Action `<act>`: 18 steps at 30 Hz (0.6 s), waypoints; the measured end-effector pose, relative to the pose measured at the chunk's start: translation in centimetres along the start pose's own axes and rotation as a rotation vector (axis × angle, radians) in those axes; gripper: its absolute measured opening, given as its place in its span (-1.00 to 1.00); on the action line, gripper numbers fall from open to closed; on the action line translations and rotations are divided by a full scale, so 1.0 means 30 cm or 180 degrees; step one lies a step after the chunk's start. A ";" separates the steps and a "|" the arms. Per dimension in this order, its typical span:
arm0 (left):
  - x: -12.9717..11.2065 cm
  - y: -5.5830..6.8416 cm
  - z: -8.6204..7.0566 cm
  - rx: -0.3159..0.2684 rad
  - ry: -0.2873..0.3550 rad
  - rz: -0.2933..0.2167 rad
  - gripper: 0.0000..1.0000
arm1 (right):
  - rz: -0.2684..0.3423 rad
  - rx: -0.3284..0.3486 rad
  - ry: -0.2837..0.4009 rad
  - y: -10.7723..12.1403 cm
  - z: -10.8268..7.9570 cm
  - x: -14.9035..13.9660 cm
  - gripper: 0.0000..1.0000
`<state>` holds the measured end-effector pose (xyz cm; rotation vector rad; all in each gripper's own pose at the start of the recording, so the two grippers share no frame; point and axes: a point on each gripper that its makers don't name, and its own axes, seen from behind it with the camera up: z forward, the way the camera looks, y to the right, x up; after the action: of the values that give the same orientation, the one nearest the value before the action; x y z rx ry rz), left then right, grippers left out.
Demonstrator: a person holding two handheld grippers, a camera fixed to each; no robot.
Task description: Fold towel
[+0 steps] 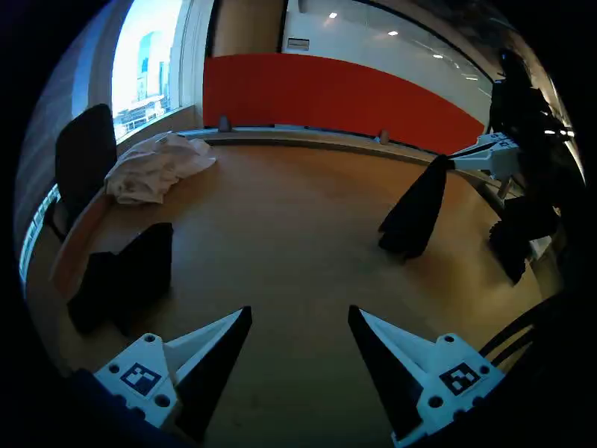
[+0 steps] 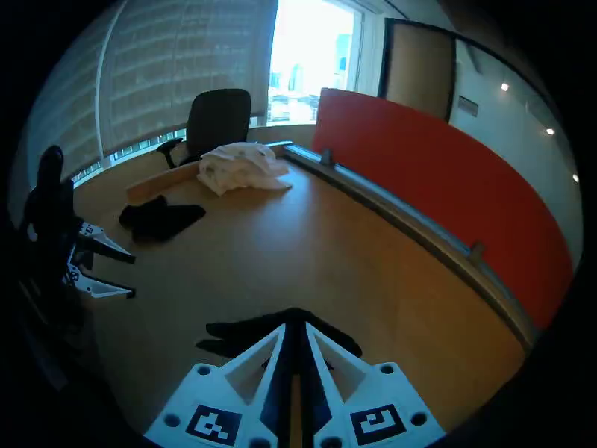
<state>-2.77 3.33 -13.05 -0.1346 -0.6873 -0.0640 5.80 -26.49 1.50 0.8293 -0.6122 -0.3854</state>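
The right gripper's (image 2: 295, 322) two fingers are pressed together with only a thin slit between them. They pinch a fold of the dark towel (image 2: 240, 333), which spreads out to either side of the tips. In the left gripper view the same right gripper (image 1: 452, 158) is raised above the table. The dark towel (image 1: 413, 210) hangs from its tips in a narrow drape, and its lower end rests on the wood.

The left gripper's (image 1: 298, 309) fingers are spread wide apart with nothing between them, only bare wood below. In the right gripper view the left gripper (image 2: 134, 278) is off to the left, its jaws parted and empty, well apart from the towel.

The table (image 1: 298, 224) is a broad, curved surface of warm light wood. A second dark cloth (image 1: 123, 272) lies crumpled near its left edge. Beyond it, a heap of white cloth (image 1: 158, 166) sits in the far corner.

A metal rail runs along the table's far side, and a red partition (image 1: 336, 95) stands on it. A black office chair (image 2: 216, 119) stands behind the table, near the white heap. Past it, a bright window (image 2: 313, 56) shows buildings outside, with pale blinds (image 2: 172, 75) beside it. Small ceiling lights reflect in a glass wall above the partition.
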 end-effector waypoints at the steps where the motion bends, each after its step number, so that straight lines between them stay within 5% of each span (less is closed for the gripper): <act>1: 0.001 0.002 0.000 -0.0004 0.0001 0.0002 0.92 | 0.0004 -0.0005 0.0001 0.004 -0.004 0.001 -0.92; 18: 0.026 0.040 0.016 -0.0078 0.0013 0.0051 0.92 | 0.0128 -0.0185 0.0050 0.130 -0.111 -0.010 -0.92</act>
<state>-2.34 4.57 -12.29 -0.1633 -0.6815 -0.0575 8.03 -22.03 2.71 0.7626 -0.5997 -0.3581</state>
